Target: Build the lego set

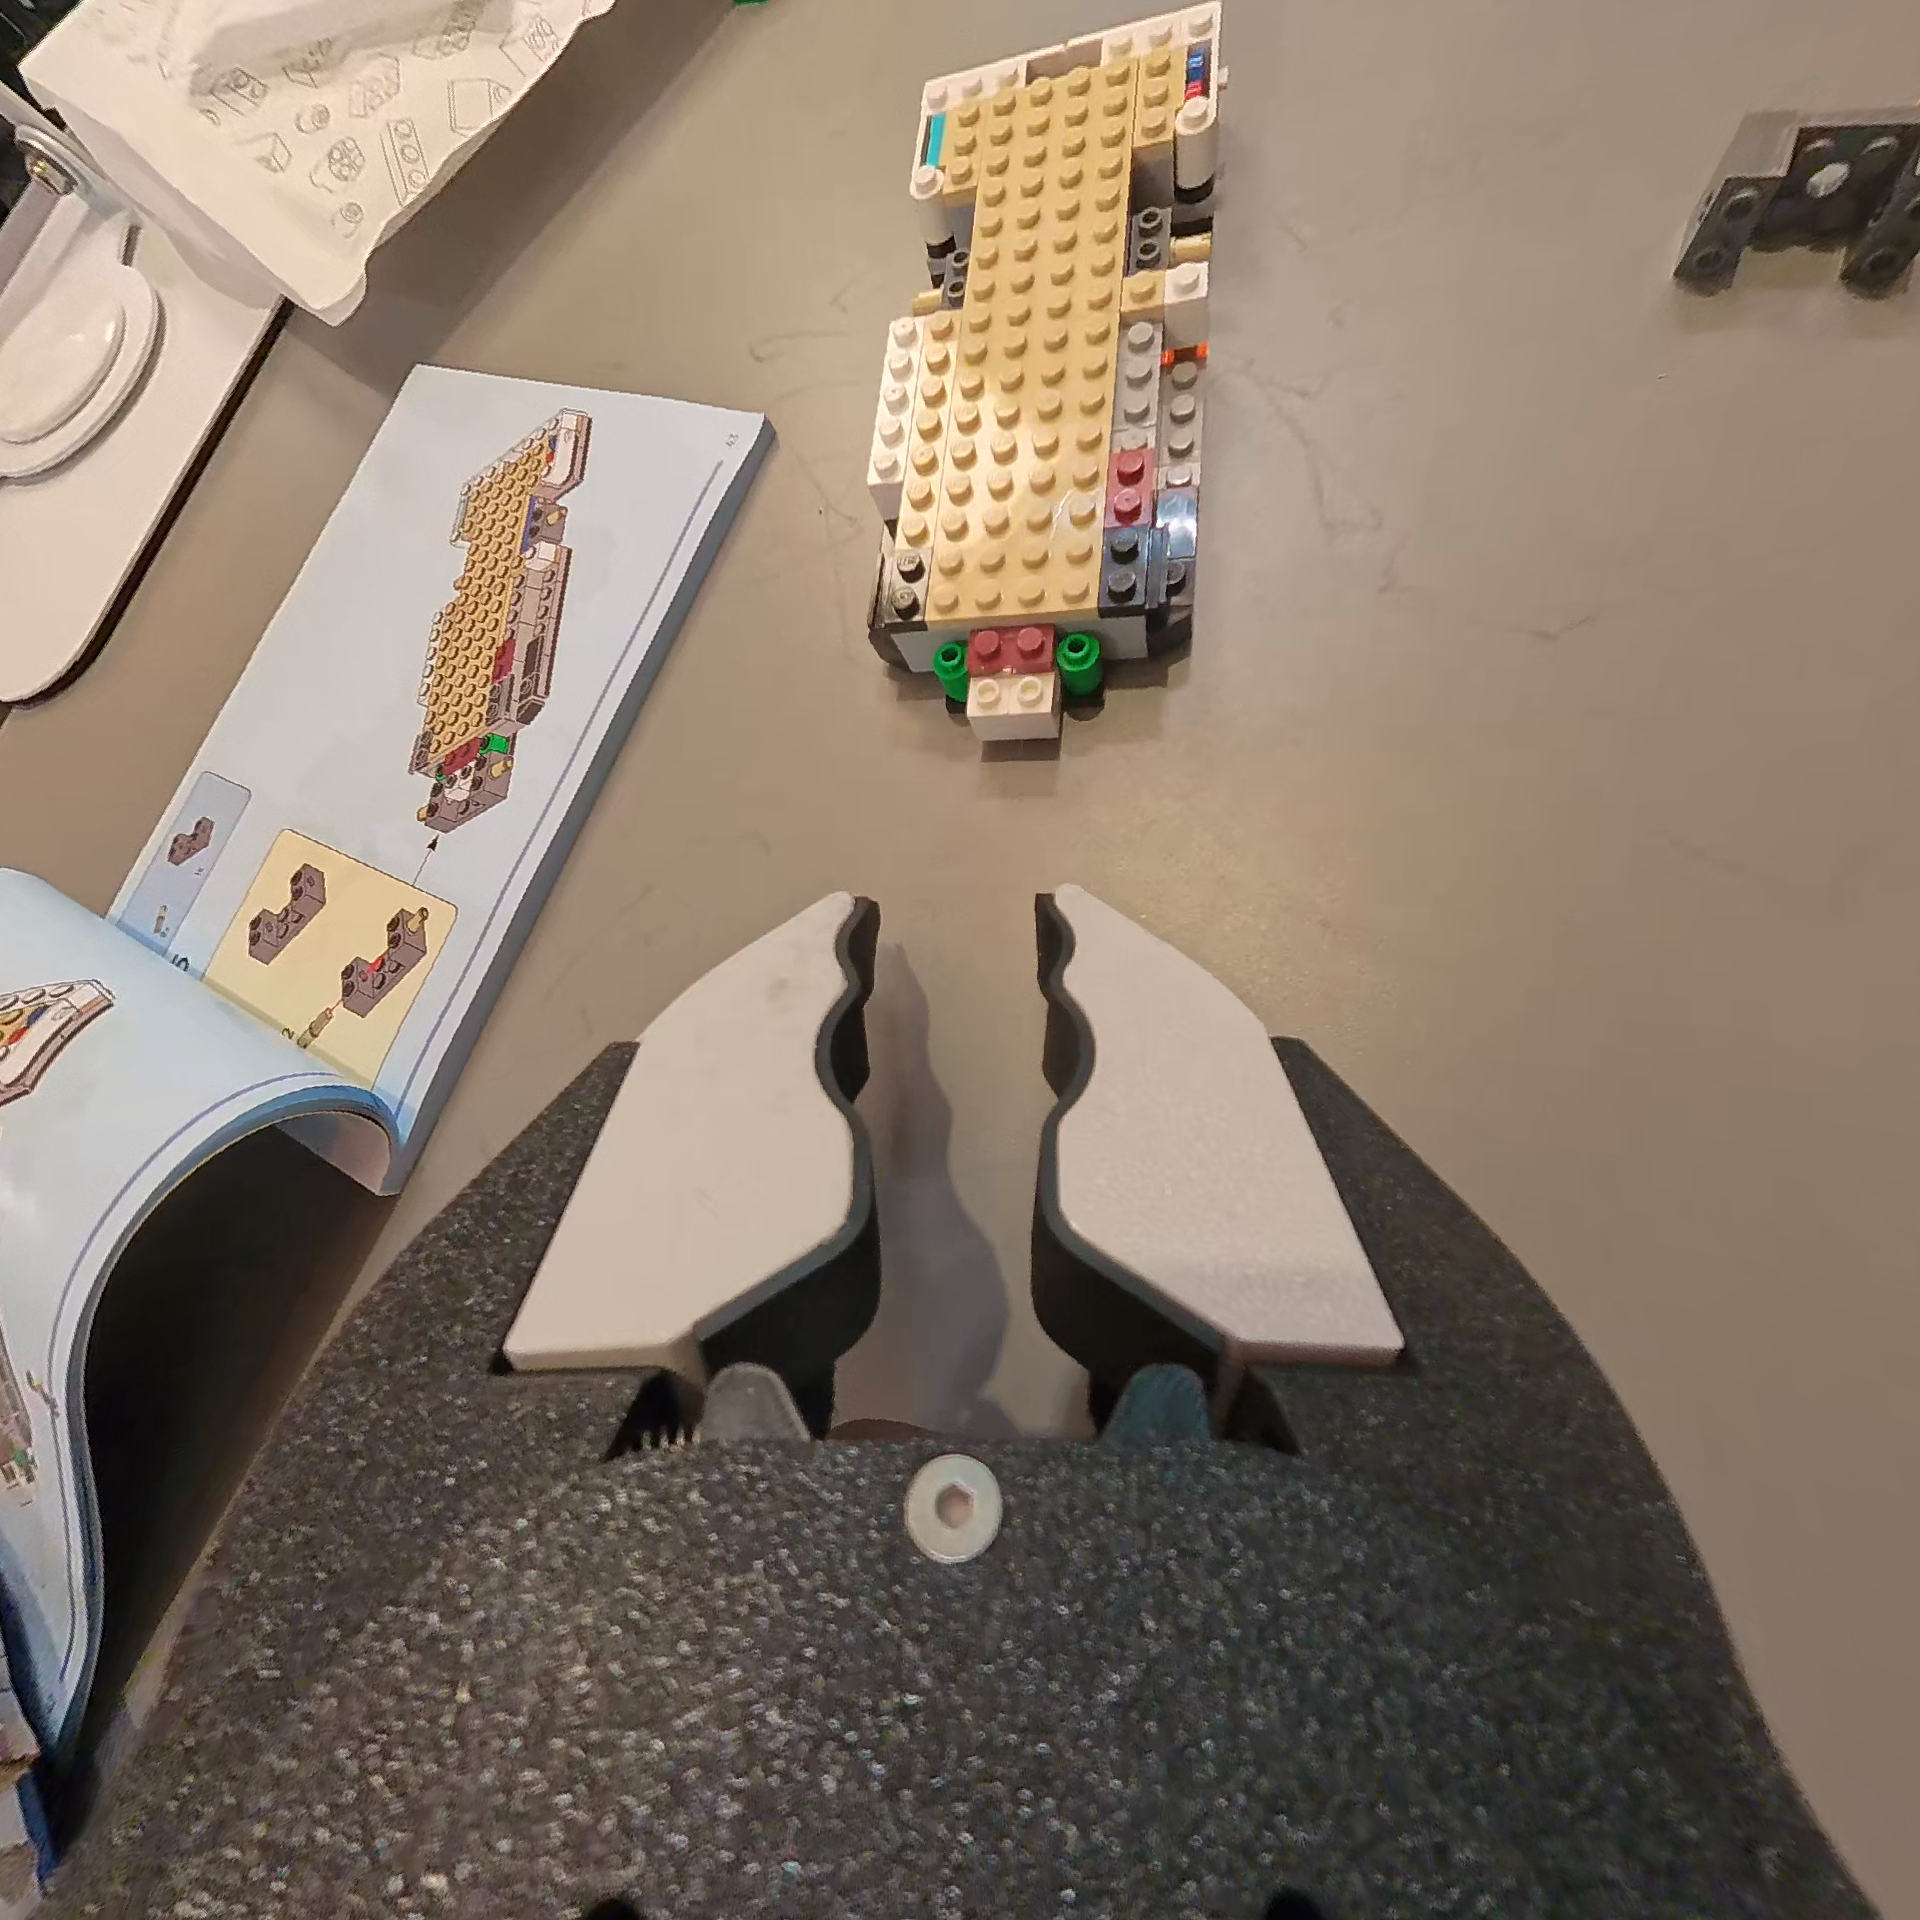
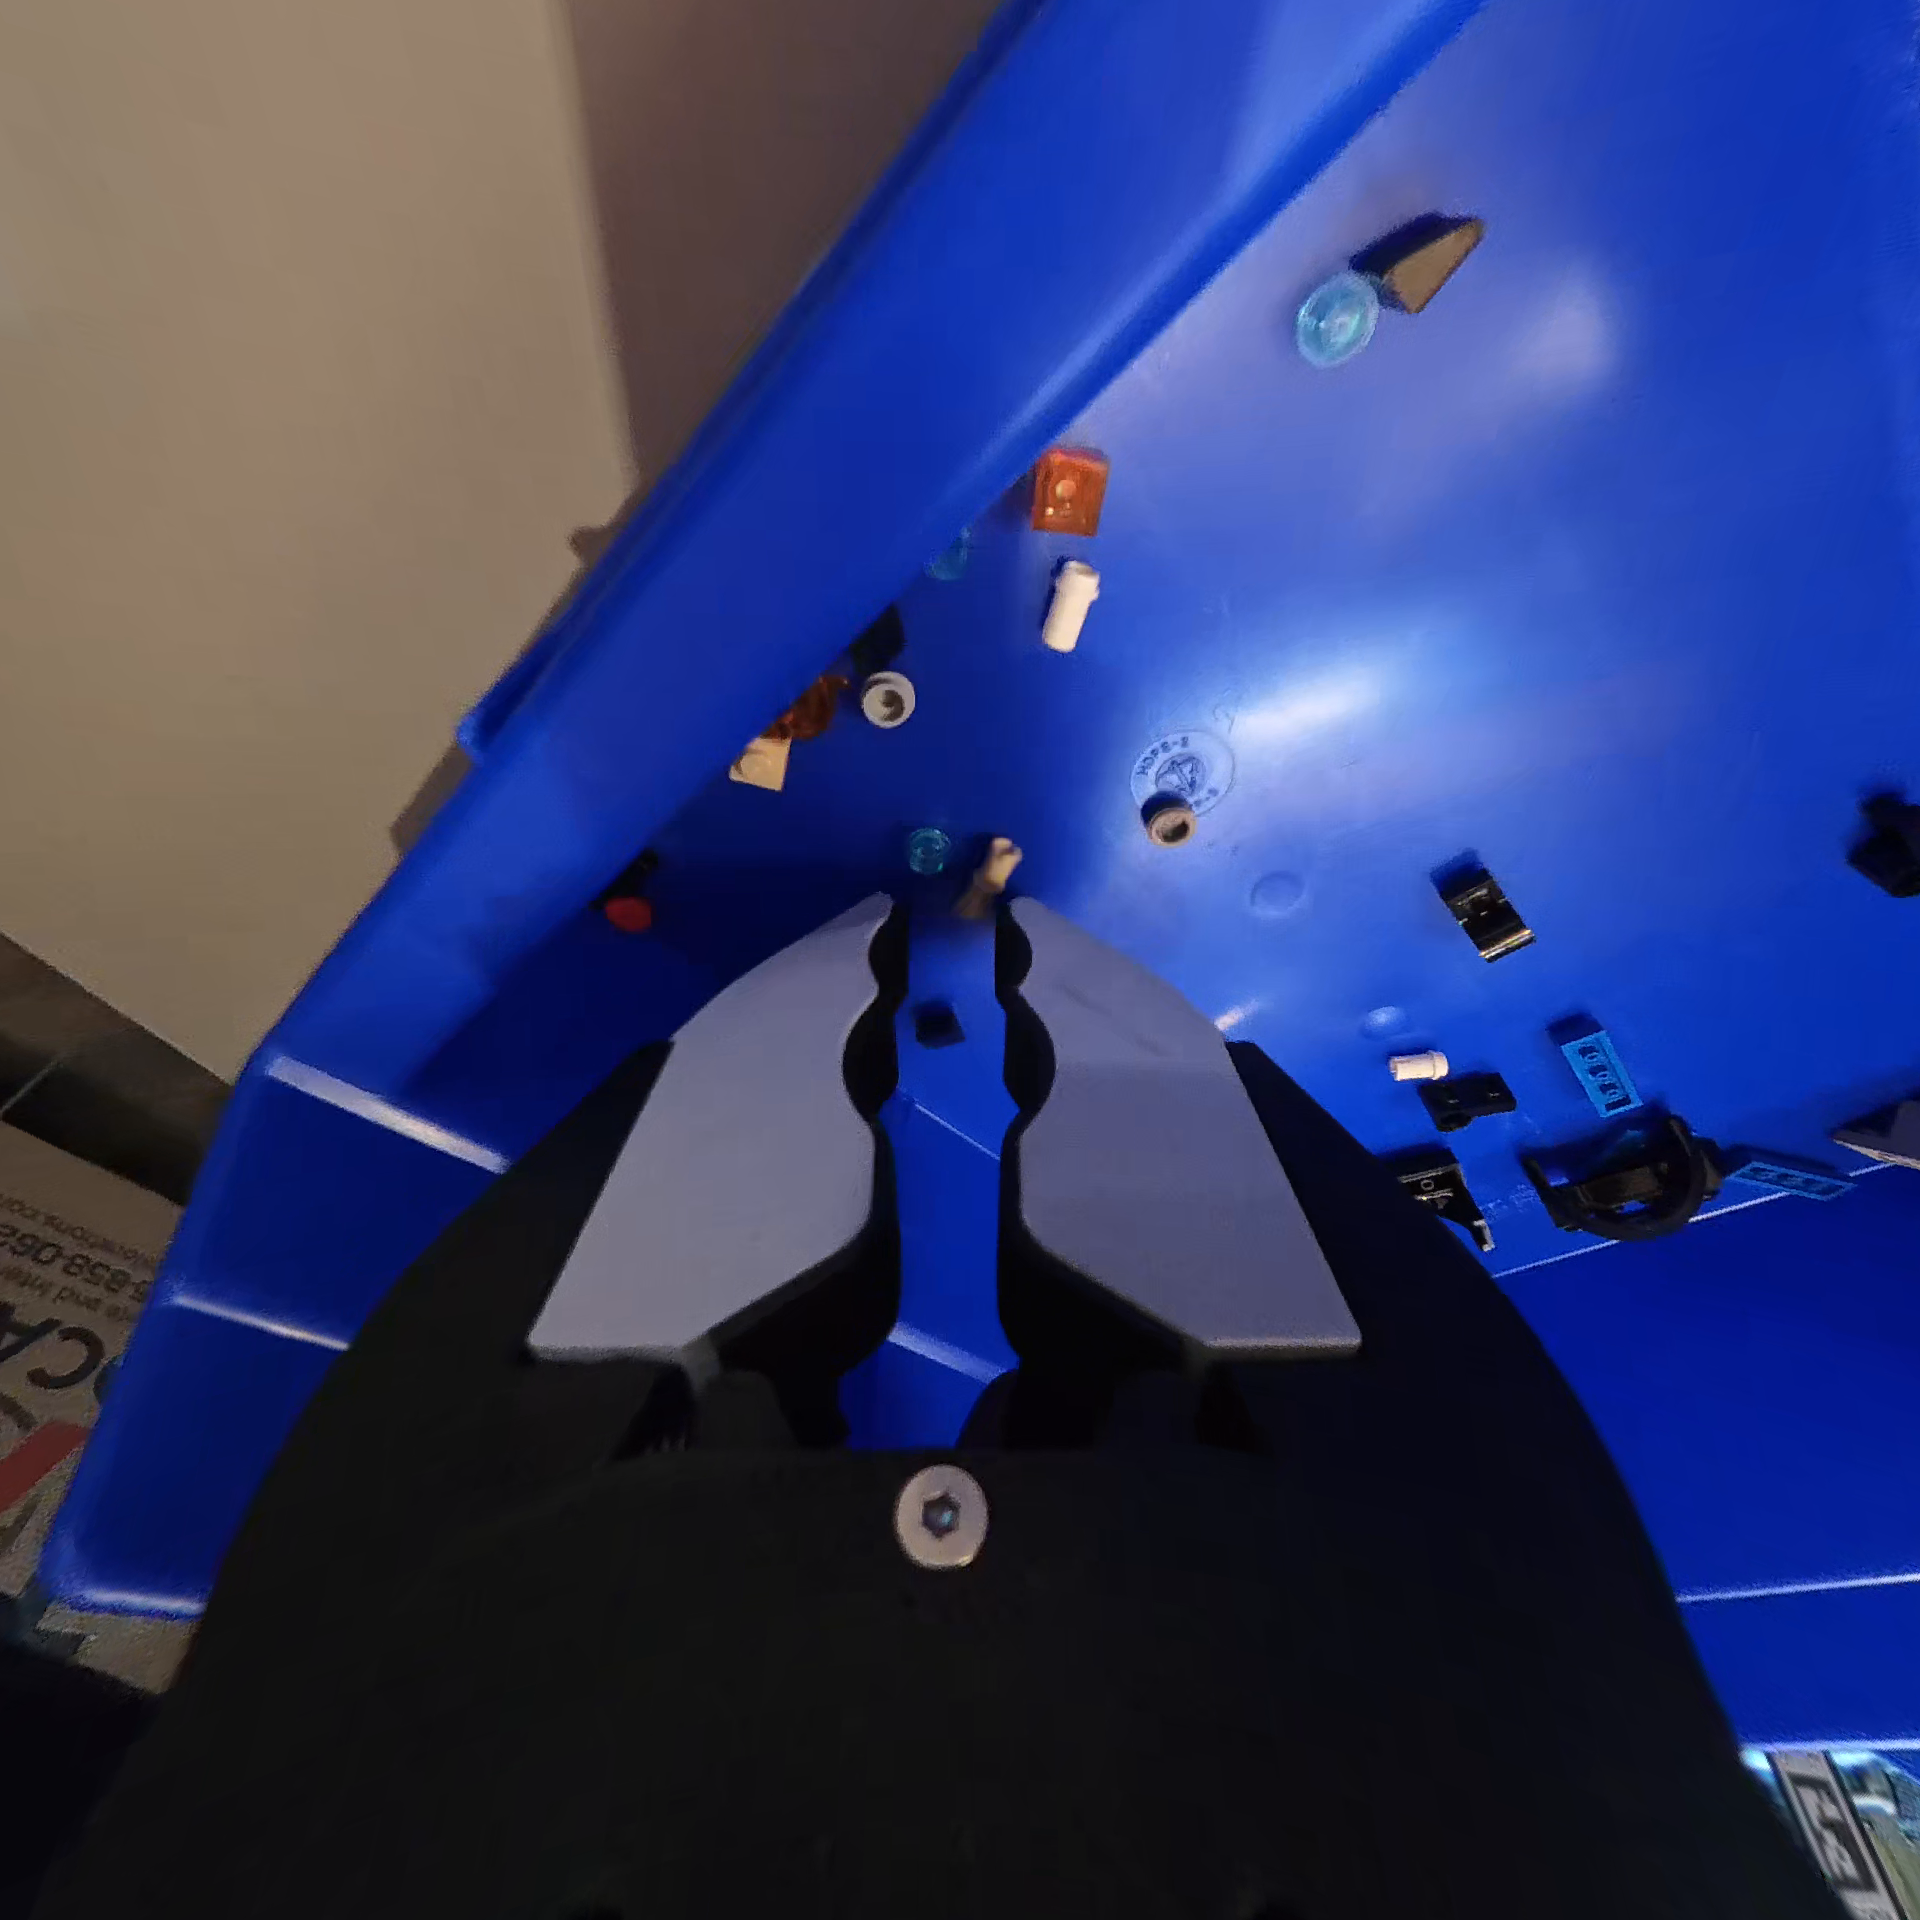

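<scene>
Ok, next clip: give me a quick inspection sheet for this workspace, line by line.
Surface: grey-brown tabletop, bare between the items.
Job's things: tan-topped brick model lying flat; open instruction booklet left of it; dark grey brick assembly at far right; blue bin with small loose pieces scattered on its floor.
Clutter: crumpled printed paper sheet and a white flat object at far left.
Grippers: left gripper open over bare table, short of the model; right gripper open inside the bin, tips beside a small tan pin.
Cables: nothing seen.
Surroundings: cardboard box beside the bin.
</scene>
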{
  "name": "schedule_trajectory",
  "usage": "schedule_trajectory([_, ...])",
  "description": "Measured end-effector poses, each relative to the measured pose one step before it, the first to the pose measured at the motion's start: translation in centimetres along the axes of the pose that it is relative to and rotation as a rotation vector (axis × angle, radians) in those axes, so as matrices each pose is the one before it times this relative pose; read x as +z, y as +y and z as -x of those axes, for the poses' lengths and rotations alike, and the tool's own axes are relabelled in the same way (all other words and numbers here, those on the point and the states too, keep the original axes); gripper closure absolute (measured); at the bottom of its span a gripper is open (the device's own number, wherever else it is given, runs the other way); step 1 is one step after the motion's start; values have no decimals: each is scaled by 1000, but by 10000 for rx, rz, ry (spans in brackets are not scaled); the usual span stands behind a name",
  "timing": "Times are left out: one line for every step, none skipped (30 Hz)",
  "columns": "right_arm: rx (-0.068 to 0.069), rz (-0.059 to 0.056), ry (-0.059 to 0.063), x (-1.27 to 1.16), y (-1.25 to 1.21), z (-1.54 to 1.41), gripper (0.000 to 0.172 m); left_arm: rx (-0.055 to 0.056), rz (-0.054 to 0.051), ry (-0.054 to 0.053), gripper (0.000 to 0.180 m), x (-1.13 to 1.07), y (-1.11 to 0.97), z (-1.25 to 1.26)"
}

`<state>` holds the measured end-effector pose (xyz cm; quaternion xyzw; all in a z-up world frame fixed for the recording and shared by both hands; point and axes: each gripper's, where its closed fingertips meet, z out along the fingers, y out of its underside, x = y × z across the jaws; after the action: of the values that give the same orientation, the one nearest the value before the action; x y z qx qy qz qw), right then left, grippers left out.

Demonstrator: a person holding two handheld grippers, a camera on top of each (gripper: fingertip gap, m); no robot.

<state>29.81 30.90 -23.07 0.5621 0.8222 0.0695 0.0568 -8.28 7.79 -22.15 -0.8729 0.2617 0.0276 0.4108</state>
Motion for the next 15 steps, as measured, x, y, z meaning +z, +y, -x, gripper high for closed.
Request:
schedule_trajectory([-55, 40, 11, 6, 13, 30, 157, 6, -2, -7, 150, -4, -2, 1])
schedule_trajectory([-122, 17, -38, 17, -3, 147, 161, 1, 0, -1, 150, 8, -6, 7])
schedule_trajectory([-122, -9, -51, 21, -8, 176, 166, -7, 3, 7, 150, -4, 8, -5])
schedule_trajectory([-66, -10, -50, 10, -14, 148, 170, -8, 3, 6, 150, 4, 3, -1])
schedule_trajectory([-5, -18, -17, 7, -6, 58, 172, 6, -2, -4, 150, 1, -2, 9])
schedule_trajectory([16, -37, 25, -5, 3, -22, 172, 13, -4, -8, 150, -8, -5, -6])
schedule_trajectory([43, -56, 49, -9, 3, -57, 172, 10, -4, -7, 150, 5, -2, -8])
schedule_trajectory([62, -45, 121, -26, 30, -166, 170, 9, -3, -7, 150, -11, 2, -2])
schedule_trajectory([50, 5, 215, -39, 125, -326, 167, 4, 0, -2, 150, -5, 0, -8])
schedule_trajectory([-5, 55, 203, -38, 219, -304, 163, 1, -1, -2, 150, 2, -6, -6])
schedule_trajectory([-62, -4, 151, -55, 143, -207, 159, 1, -1, 1, 150, 0, -1, 0])
schedule_trajectory([-70, -115, 113, -83, -22, -128, 155, -1, 1, 1, 150, 0, 1, -2])
schedule_trajectory([-21, -147, 37, -81, -127, -25, 152, -3, 1, 3, 150, -9, -1, 6])
schedule_trajectory([-3, -117, 4, -69, -143, 12, 149, -4, 1, 2, 150, 5, 1, 7])
schedule_trajectory([-35, -83, 28, -79, -122, 5, 147, -2, 1, 1, 150, 0, 1, -2])
